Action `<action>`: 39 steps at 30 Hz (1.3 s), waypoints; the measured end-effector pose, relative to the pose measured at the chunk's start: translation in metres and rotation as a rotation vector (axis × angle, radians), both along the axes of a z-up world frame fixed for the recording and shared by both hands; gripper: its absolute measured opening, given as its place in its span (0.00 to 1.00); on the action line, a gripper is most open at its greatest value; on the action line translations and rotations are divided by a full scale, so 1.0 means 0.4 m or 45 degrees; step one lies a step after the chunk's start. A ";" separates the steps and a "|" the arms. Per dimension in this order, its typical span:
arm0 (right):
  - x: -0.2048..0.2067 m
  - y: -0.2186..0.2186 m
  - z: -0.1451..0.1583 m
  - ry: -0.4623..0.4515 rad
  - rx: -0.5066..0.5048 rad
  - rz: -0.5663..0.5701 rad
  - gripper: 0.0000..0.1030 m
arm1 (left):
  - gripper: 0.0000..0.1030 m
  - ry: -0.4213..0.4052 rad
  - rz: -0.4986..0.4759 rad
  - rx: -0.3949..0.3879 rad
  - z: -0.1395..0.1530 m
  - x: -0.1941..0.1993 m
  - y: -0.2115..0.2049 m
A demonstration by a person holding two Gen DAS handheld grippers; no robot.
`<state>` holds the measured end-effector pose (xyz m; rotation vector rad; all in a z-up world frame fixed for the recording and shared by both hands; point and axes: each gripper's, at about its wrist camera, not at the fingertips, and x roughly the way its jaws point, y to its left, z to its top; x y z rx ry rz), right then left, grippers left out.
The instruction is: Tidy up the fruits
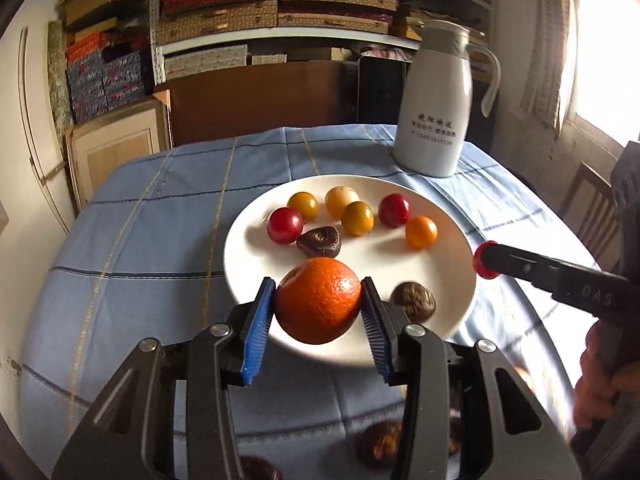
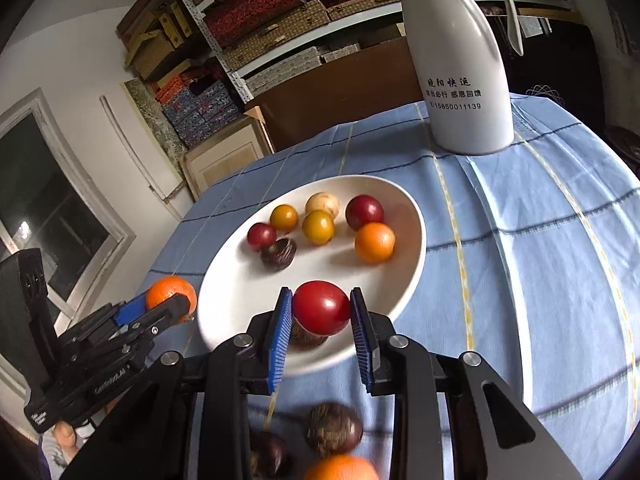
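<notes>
My left gripper (image 1: 319,300) is shut on a large orange (image 1: 319,300) and holds it over the near rim of the white plate (image 1: 444,256); it also shows in the right wrist view (image 2: 171,298). My right gripper (image 2: 321,307) is shut on a red tomato (image 2: 321,307) above the plate's (image 2: 408,216) near edge; in the left wrist view the red tomato (image 1: 485,265) shows at its tip. Several small red, yellow and orange fruits and a dark chestnut (image 1: 319,242) lie on the plate.
A white thermos jug (image 1: 436,100) stands at the table's far right. Dark chestnuts (image 2: 333,428) and an orange fruit (image 2: 340,468) lie on the blue checked cloth (image 1: 140,248) near me. Shelves of boxes stand behind.
</notes>
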<state>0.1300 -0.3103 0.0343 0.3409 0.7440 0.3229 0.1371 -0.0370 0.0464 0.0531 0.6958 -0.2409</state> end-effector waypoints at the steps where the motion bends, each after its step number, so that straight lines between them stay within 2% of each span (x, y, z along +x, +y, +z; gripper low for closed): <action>1: 0.016 0.001 -0.007 0.008 0.002 -0.011 0.29 | 0.42 0.011 0.013 -0.016 -0.011 0.014 0.003; 2: 0.036 -0.001 -0.019 0.018 0.019 -0.025 0.32 | 0.42 0.023 0.022 -0.023 -0.023 0.024 0.006; 3: 0.048 -0.008 -0.032 0.025 0.042 -0.043 0.36 | 0.47 0.029 0.032 -0.020 -0.035 0.030 0.008; 4: 0.054 -0.013 -0.041 0.039 0.049 -0.053 0.44 | 0.57 0.032 0.046 -0.004 -0.048 0.036 0.012; 6: 0.052 -0.022 -0.046 0.045 0.063 -0.055 0.44 | 0.64 0.025 0.073 0.023 -0.056 0.038 0.018; 9: 0.031 -0.035 -0.036 0.011 0.075 -0.075 0.46 | 0.69 -0.004 0.084 0.009 -0.044 0.024 0.029; 12: 0.005 -0.035 -0.038 -0.001 0.060 -0.067 0.53 | 0.90 -0.054 0.123 0.021 -0.033 -0.005 0.039; 14: -0.007 -0.031 -0.043 0.005 0.040 -0.055 0.54 | 0.90 -0.075 0.154 0.043 -0.028 -0.021 0.047; 18: -0.033 -0.033 -0.047 0.005 0.020 -0.034 0.54 | 0.92 -0.048 0.179 0.009 -0.026 -0.050 0.079; 21: -0.067 -0.047 -0.054 0.022 0.039 -0.034 0.55 | 0.93 -0.045 0.245 0.037 -0.031 -0.078 0.111; 23: -0.091 -0.061 -0.059 0.032 0.061 -0.049 0.60 | 0.94 -0.047 0.306 0.051 -0.034 -0.102 0.146; 27: -0.139 -0.088 -0.064 0.024 0.091 -0.080 0.61 | 0.95 0.000 0.370 -0.011 -0.053 -0.155 0.224; 34: -0.215 -0.095 -0.085 0.018 0.064 -0.075 0.66 | 0.95 0.087 0.300 -0.016 -0.102 -0.230 0.245; 39: -0.256 -0.098 -0.090 0.000 0.048 -0.068 0.70 | 0.95 0.126 0.239 0.127 -0.136 -0.233 0.190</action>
